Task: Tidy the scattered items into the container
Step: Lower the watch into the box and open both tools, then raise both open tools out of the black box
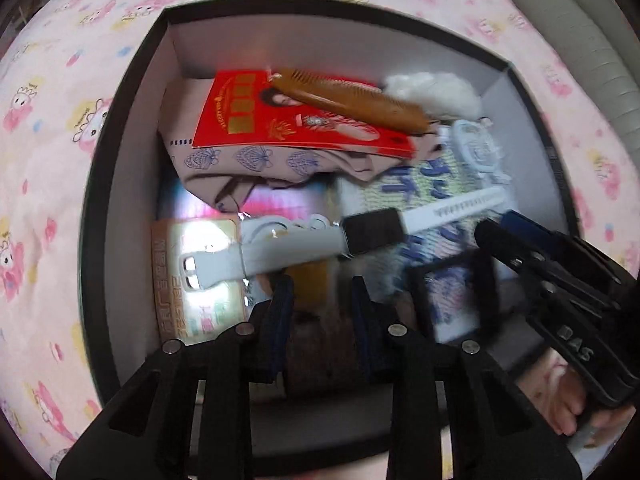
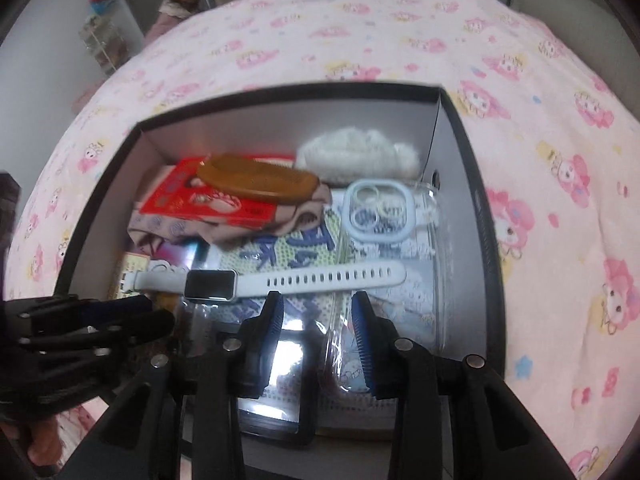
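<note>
Box [image 2: 460,152] w/ dark rim and grey inner walls sits on a pink cartoon-print bedspread [image 2: 540,100] that fills most of both views. Upper left of the right wrist view: grey wall, a wire rack, and a person in a pink coat in the bg. White smartwatch [image 2: 256,280] lies flat inside the box, mid-frame, on top of other stuff, just above both sets of tips. Left gripper [image 1: 322,286] and right gripper [image 2: 318,300] both partly open, nothing btwn the jaws, pointing down into the box.
</note>
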Available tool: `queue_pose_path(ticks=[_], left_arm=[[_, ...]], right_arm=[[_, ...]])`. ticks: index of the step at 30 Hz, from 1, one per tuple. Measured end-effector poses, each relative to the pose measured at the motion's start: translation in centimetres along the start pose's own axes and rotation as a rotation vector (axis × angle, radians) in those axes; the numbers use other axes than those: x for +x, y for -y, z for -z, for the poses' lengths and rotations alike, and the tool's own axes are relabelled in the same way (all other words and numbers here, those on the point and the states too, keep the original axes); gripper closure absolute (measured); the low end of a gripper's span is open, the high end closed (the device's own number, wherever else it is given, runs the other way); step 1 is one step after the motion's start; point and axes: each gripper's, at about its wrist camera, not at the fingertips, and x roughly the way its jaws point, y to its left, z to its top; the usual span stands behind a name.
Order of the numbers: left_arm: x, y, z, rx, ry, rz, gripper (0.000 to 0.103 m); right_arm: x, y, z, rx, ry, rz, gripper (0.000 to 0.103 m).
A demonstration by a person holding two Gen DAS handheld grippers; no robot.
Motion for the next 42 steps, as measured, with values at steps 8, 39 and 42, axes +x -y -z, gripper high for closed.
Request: queue_pose_path(ticks=[8, 39, 42], left_arm=[[-1.0, -0.2, -1.3, -0.018, 0.064, 0.12, 0.075], [-18.7, 1.9, 7.4, 0.043, 0.562, -0.118, 0.001], [-21.1, 2.1, 10.1, 0.064, 0.613, -0.124, 0.001]], right_arm=[[0.7, -0.2, 0.0, -0.02, -0.014, 0.021, 0.067], [-16.1, -4.9, 5.1, 0.062, 0.332, 0.145, 0.031], [-18.4, -6.0, 6.6, 0.041, 0.383, 0.181, 0.029]])
